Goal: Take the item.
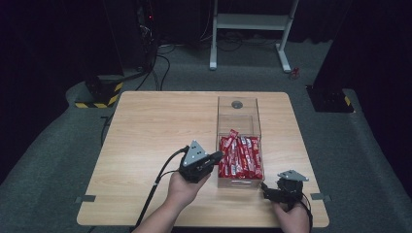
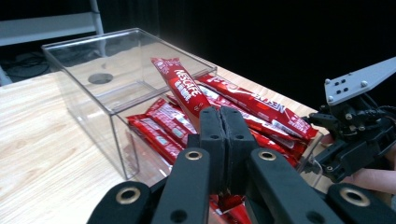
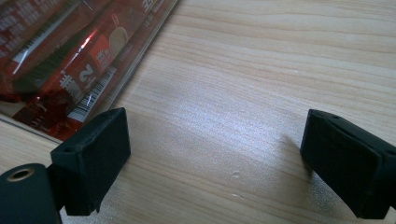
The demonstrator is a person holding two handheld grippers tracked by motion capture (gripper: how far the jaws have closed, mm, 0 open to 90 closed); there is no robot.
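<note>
Here the left gripper (image 2: pixel 219 140) is pinching a red coffee stick (image 2: pixel 182 91) between closed fingers over the clear box (image 1: pixel 238 119) on the desk (image 1: pixel 155 126), likely lifting it out next, while the right gripper (image 3: pixel 215 158) is resting wide open and empty.

Lab or recording studio: black curtains (image 1: pixel 58 43) all round, grey carpet (image 1: pixel 43 160), hazard-striped stand base (image 1: pixel 99 94) at 10 o'clock, white desk frame (image 1: pixel 250 29) at 12, lone wooden tabletop (image 1: pixel 155 126).
</note>
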